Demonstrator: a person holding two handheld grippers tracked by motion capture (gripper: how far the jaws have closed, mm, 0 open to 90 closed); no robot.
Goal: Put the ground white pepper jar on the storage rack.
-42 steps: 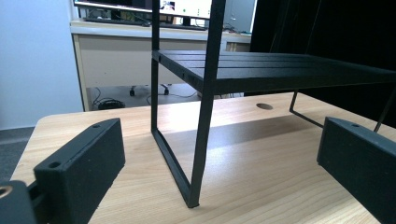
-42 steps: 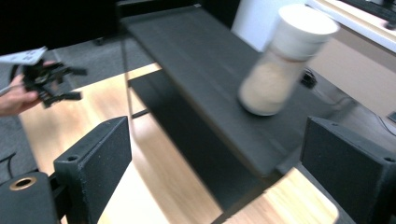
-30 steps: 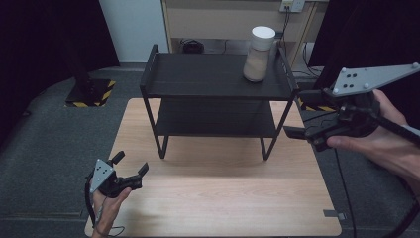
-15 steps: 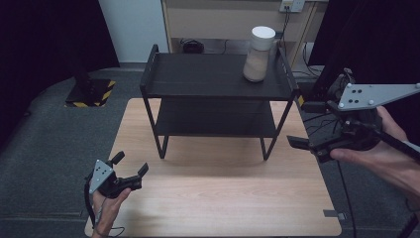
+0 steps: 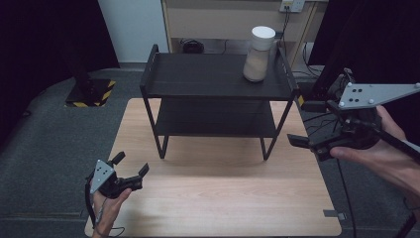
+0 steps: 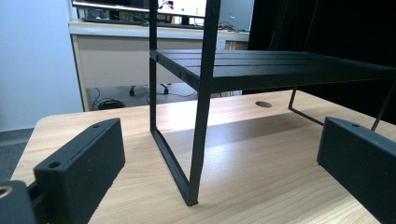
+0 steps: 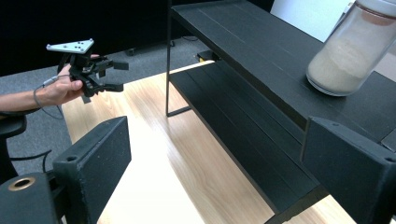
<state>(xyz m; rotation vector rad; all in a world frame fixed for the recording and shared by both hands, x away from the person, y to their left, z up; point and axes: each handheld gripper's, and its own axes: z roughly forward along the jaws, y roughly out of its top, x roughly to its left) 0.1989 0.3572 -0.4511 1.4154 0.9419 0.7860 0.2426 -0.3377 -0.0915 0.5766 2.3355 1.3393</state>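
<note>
A black two-tier rack [image 5: 198,77] stands at the back of the wooden table [image 5: 223,198]. On the right end of its top shelf is a jar [image 5: 258,47] with a white lid, holding pale powder. My left gripper [image 5: 132,163] is held low over the table's front left corner, open and empty, and points at the rack's near leg [image 6: 198,140]. My right gripper [image 5: 301,123] hovers off the table's right edge beside the rack, open and empty. In the right gripper view its jaws frame the rack [image 7: 243,32], with the jar [image 7: 352,51] at upper right and the left gripper [image 7: 114,74] far off.
A beige cabinet [image 5: 223,20] with cables under it stands behind the table. A stand base with yellow-black stripes [image 5: 91,91] sits on the floor at left. The table has a round cable hole [image 6: 263,104] past the rack. Bare wood lies in front of the rack.
My right gripper has come down and a little leftward, toward the table's right edge. The left gripper and the jar have stayed put.
</note>
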